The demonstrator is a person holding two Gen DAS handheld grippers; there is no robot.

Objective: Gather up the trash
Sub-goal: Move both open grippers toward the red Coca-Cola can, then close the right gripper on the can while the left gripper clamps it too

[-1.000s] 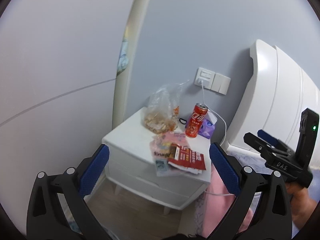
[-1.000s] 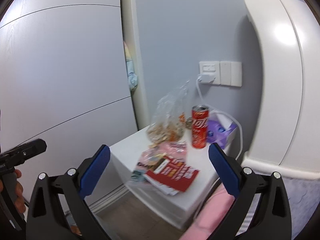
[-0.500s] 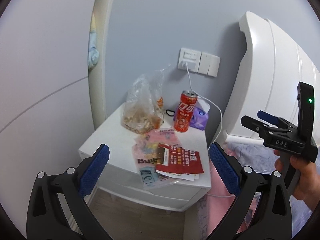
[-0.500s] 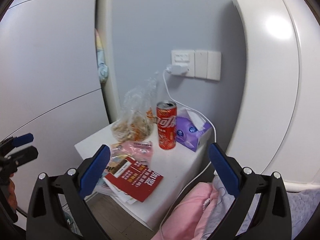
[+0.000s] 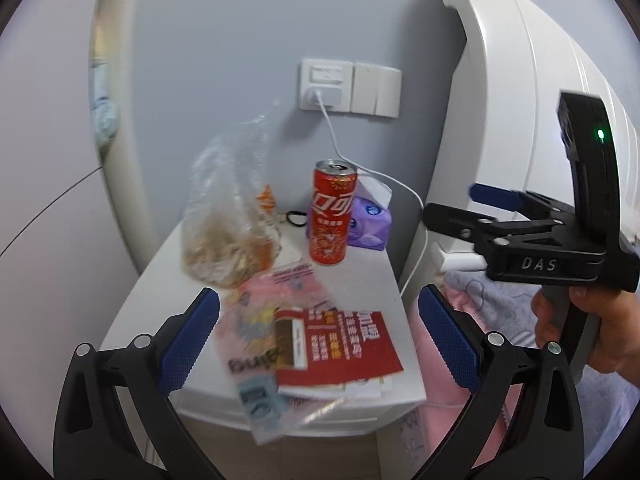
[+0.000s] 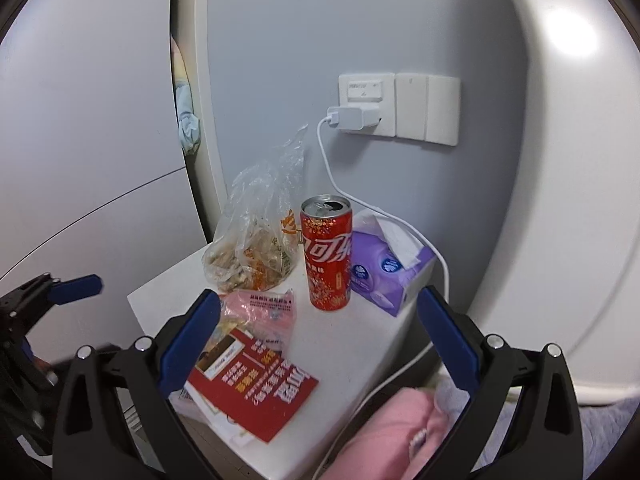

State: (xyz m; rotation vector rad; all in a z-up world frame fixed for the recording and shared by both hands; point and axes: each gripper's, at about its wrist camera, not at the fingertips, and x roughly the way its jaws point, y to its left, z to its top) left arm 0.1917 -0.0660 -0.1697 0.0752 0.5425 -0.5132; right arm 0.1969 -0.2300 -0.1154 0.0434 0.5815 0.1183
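Trash is spread over the white surface point(image 6: 344, 344): red can point(image 6: 327, 254) upright between clear bag point(image 6: 256, 240) and purple tissue pack point(image 6: 386, 266), red leaflet point(image 6: 250, 386) near the front edge. Left gripper point(image 5: 318, 346) and right gripper point(image 6: 318, 344) are held spread wide, empty, above it.

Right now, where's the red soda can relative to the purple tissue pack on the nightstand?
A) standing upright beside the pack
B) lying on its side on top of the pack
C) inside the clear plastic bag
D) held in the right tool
A: the red soda can stands upright on the nightstand next to the purple tissue pack, with both tools open and holding nothing.
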